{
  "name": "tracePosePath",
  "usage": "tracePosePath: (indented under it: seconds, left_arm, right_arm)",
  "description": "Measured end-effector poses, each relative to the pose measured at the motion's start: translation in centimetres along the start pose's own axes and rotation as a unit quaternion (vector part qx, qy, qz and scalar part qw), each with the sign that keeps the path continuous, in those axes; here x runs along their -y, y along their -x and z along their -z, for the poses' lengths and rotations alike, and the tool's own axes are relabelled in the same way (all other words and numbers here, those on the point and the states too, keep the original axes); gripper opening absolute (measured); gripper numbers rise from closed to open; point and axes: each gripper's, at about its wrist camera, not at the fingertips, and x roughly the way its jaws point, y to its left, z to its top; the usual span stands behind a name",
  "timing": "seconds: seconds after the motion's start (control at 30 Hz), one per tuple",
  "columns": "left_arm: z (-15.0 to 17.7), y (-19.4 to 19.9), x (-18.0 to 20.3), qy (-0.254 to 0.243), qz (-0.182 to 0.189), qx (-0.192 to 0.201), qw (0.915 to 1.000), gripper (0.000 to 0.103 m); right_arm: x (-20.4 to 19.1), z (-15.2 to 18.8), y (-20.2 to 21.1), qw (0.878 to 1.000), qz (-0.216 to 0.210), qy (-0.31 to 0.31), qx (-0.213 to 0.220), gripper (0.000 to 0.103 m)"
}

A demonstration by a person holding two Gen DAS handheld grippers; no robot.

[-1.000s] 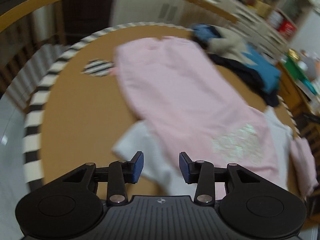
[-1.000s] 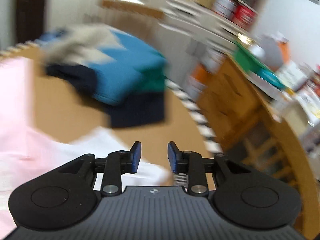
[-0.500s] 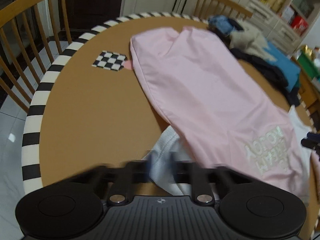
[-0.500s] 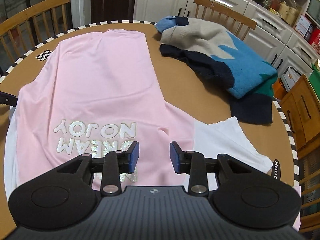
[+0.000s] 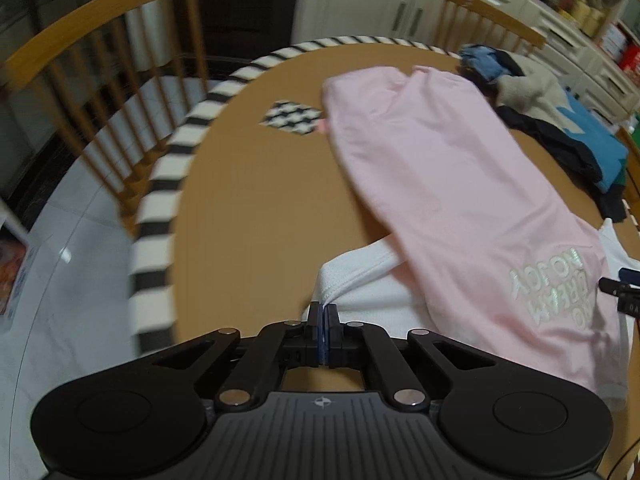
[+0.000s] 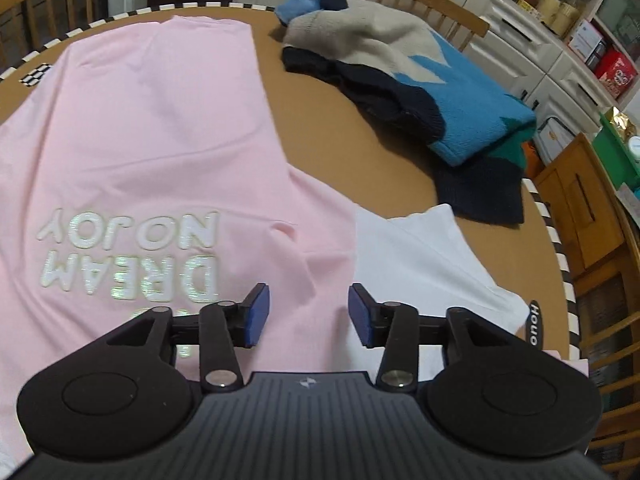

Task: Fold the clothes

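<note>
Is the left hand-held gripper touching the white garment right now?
Touching. The left wrist view shows the left hand-held gripper shut, with the white garment edge pinched between its pads and pulled taut.

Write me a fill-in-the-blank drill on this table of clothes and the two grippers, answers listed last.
1. The left gripper is shut on the edge of the ___ garment.
2. The pink shirt lies ___ the white garment.
3. The right gripper, jaws opening, holds ___.
4. The table rim is striped black and ___.

Answers: white; on top of; nothing; white
</note>
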Motion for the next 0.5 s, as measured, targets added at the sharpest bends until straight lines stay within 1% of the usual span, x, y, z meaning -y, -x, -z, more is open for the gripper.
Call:
tracePosePath:
  seconds: [0.07, 0.23, 0.27, 0.4, 0.5]
  left_arm:
    - [1.3, 1.3, -1.2, 0.016, -0.009, -0.003, 0.9998, 0.001]
    - [4.6, 3.9, -3.9, 0.056, -0.028, -0.016, 0.9979, 0.001]
    - [5.3, 4.4, -4.4, 0.064, -0.032, -0.018, 0.9973, 0.001]
    - [7.6, 5.8, -5.0, 0.079, -0.046, -0.021, 0.9956, 0.001]
    - [8.8, 6.2, -5.0, 0.084, -0.054, -0.026, 0.9946, 0.001]
  right_arm:
    - [0.2, 0.2, 0.0, 1.0, 0.002, 0.0, 0.0, 0.052]
    - [0.3, 0.6, -0.2, 1.0, -0.002, 0.002, -0.004, 0.053]
    - [0.3, 0.7, -0.2, 1.0, -0.004, 0.001, -0.003, 0.055]
    - [1.0, 0.9, 0.2, 0.999, -0.023, -0.025, 0.001, 0.056]
    - [1.5, 1.2, 0.9, 0.999, -0.038, -0.038, 0.01, 0.056]
